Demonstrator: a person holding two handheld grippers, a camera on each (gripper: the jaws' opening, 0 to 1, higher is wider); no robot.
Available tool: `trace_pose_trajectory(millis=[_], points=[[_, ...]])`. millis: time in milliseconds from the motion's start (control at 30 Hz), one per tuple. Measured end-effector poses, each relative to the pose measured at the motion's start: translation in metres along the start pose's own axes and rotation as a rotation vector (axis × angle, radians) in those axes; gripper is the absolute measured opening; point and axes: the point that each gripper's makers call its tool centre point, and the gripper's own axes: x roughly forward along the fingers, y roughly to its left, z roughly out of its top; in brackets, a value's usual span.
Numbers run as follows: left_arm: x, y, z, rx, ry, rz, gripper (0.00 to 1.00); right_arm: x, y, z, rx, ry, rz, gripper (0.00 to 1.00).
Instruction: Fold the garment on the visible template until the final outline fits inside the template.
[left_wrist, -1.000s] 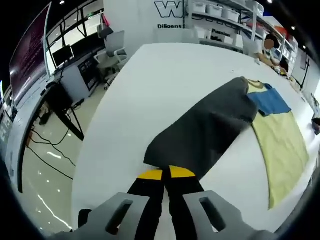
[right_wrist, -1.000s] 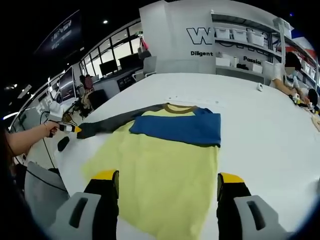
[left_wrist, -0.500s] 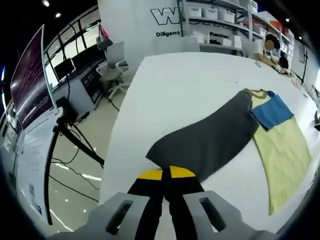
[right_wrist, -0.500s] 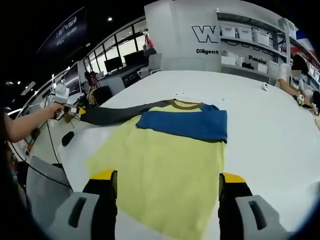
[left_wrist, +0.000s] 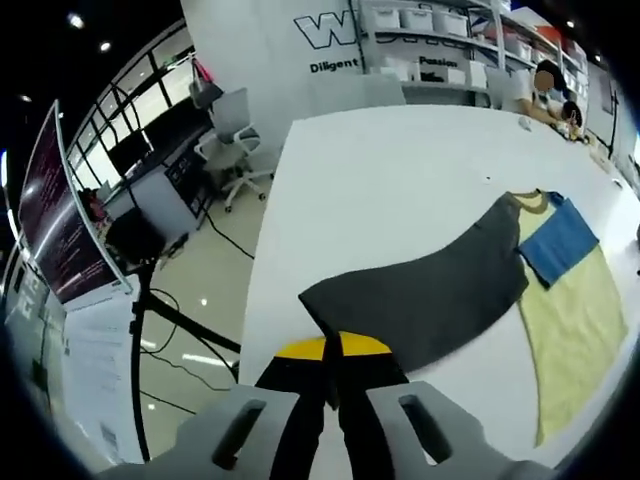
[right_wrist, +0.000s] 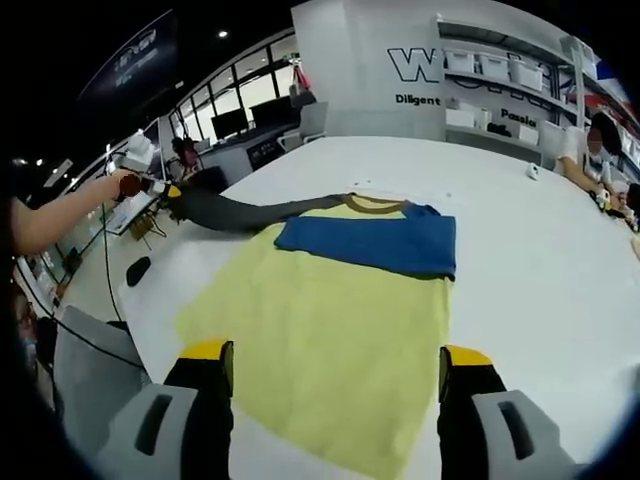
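Note:
A yellow shirt (right_wrist: 330, 330) lies flat on the white table (right_wrist: 530, 260), its blue sleeve (right_wrist: 370, 243) folded across the chest. Its dark grey sleeve (left_wrist: 430, 300) is stretched out and lifted off the table to the left. My left gripper (left_wrist: 332, 348) is shut on the cuff of that sleeve; it also shows far left as the left gripper (right_wrist: 170, 190), held by a hand. My right gripper (right_wrist: 335, 365) hangs open above the shirt's hem, with nothing between its yellow-tipped fingers (right_wrist: 210, 352).
The table's left edge (left_wrist: 265, 290) drops to a shiny floor with a tripod (left_wrist: 150, 300) and cables. Office chairs (left_wrist: 235, 120) and desks stand beyond. A person (right_wrist: 600, 150) sits at the far right; shelves with bins line the back wall.
My left gripper has pulled the grey sleeve further out and up past the table's left edge, so the sleeve is stretched straighter. My right gripper has stayed open over the hem.

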Motion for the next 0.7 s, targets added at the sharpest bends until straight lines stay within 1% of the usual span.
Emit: trace_pose_trajectory(millis=[33, 100, 167, 200, 333, 433, 567, 633, 700], points=[[-0.007, -0.003, -0.001, -0.006, 0.01, 0.002, 0.03, 0.0, 0.0, 0.0, -0.001, 0.002, 0.002, 0.83], [-0.007, -0.001, 0.0, -0.006, 0.017, 0.009, 0.03, 0.0, 0.001, -0.001, -0.001, 0.003, 0.003, 0.84], [-0.006, 0.002, 0.003, 0.012, 0.022, 0.026, 0.03, 0.0, 0.001, -0.001, -0.003, 0.006, 0.005, 0.84], [-0.006, 0.01, 0.012, 0.073, 0.016, 0.063, 0.03, -0.001, 0.001, -0.001, -0.004, 0.007, 0.007, 0.84], [-0.007, 0.009, 0.03, 0.084, -0.003, 0.054, 0.03, -0.001, 0.003, -0.002, -0.006, 0.009, 0.013, 0.84], [-0.009, 0.005, 0.039, 0.078, -0.005, 0.047, 0.04, -0.002, 0.003, -0.003, -0.008, 0.012, 0.012, 0.84], [-0.008, 0.002, 0.046, 0.103, 0.004, 0.054, 0.04, -0.002, 0.004, -0.002, -0.001, 0.006, 0.015, 0.84], [-0.01, -0.005, 0.048, 0.105, 0.013, 0.047, 0.04, -0.002, 0.005, -0.002, -0.002, 0.007, 0.016, 0.84], [-0.013, -0.013, 0.051, 0.106, 0.007, 0.035, 0.04, -0.001, 0.007, -0.004, -0.004, 0.012, 0.02, 0.85]])
